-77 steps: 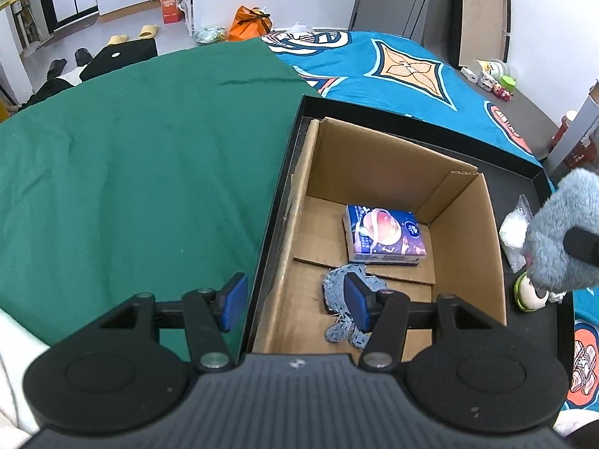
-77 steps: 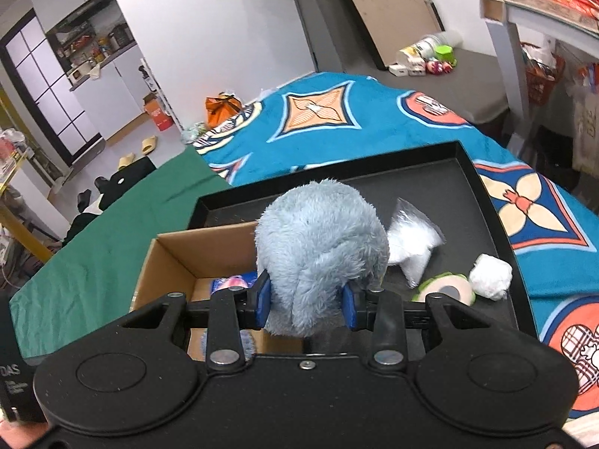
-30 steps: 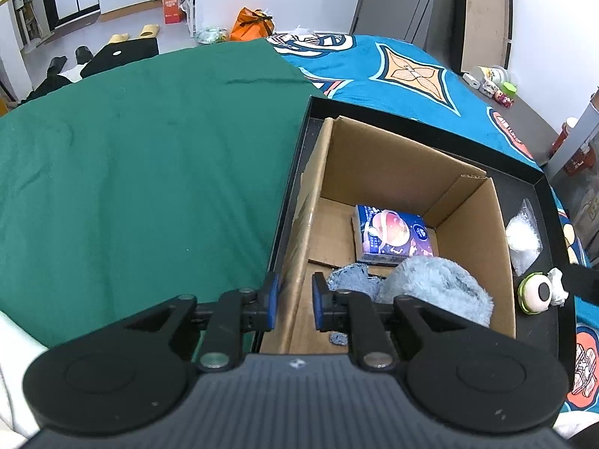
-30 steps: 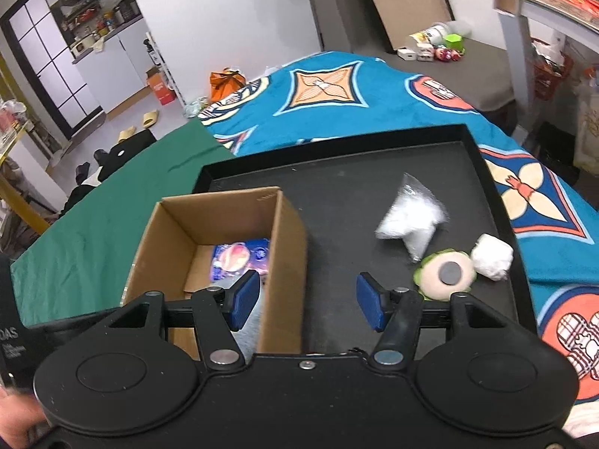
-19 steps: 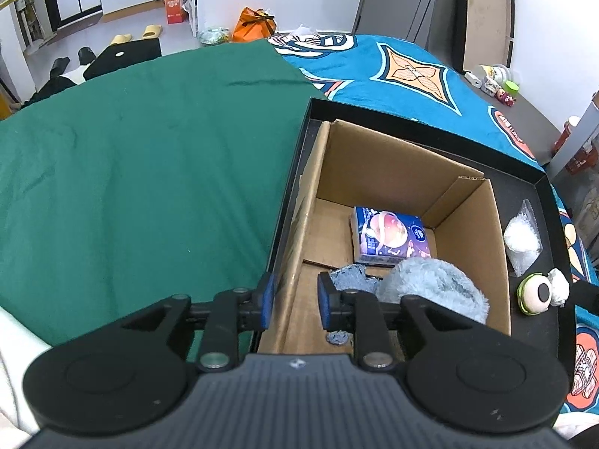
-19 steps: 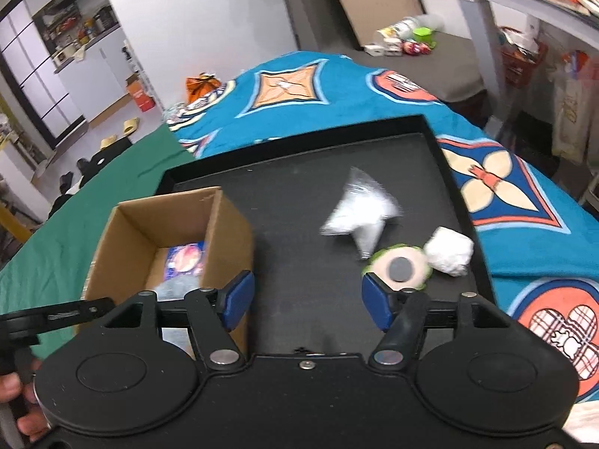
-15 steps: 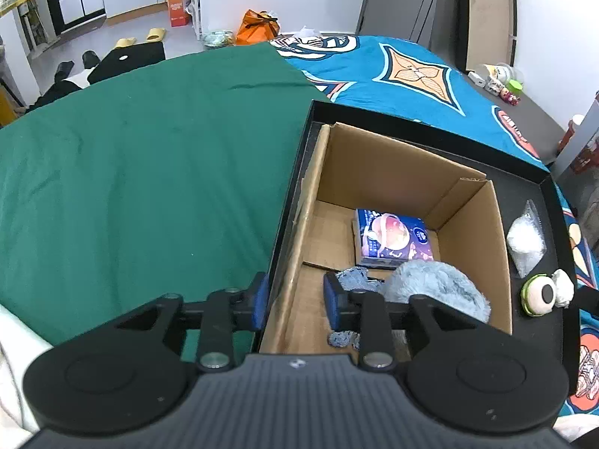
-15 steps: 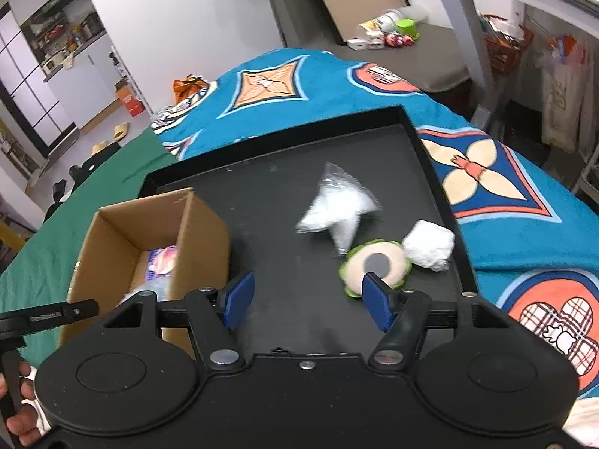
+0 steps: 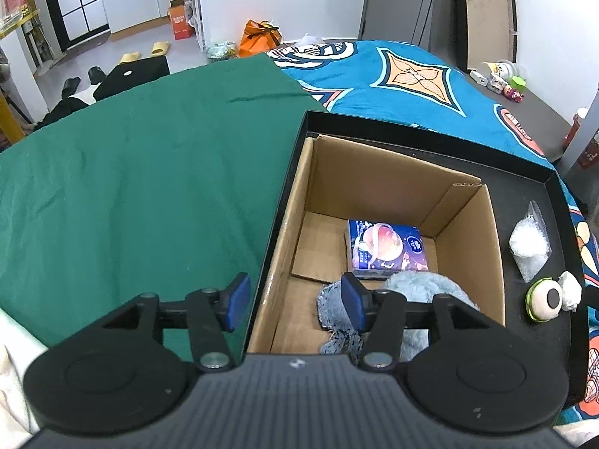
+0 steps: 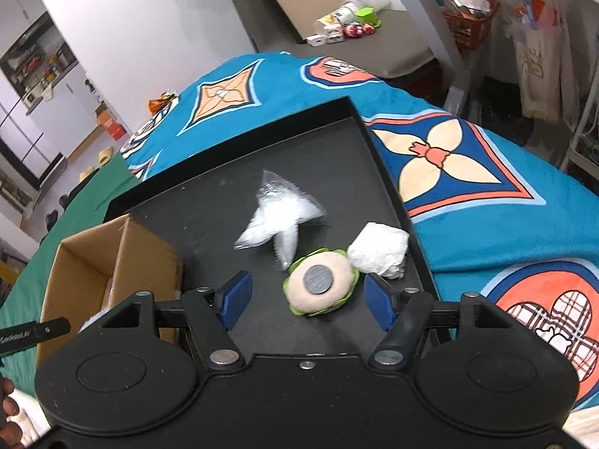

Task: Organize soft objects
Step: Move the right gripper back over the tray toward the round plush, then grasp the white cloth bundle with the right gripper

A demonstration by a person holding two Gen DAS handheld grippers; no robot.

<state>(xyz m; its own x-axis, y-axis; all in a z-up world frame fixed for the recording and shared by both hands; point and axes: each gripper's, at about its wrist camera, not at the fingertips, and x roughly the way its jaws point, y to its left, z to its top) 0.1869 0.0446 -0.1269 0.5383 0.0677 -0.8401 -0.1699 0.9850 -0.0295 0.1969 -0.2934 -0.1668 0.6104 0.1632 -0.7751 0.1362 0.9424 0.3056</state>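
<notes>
On a black tray (image 10: 393, 187) laid over a patterned bedspread (image 10: 468, 157), the sorting of soft objects stands partly done. Inside the cardboard box (image 9: 382, 191) already lie a tissue pack (image 9: 385, 249), a fluffy grey-blue plush (image 9: 430, 288) and a blue knitted cloth (image 9: 329, 299). Left out on the tray are a round green-edged plush (image 10: 320, 286), a crumpled white wad (image 10: 378, 249) touching it, and a clear bag of white stuffing (image 10: 277, 220) just beside. The right hand-held gripper (image 10: 305, 301) hovers near the round plush, its jaws opening and empty. The left hand-held gripper (image 9: 295, 303) straddles the box's near wall, its jaws also opening, gripping nothing.
</notes>
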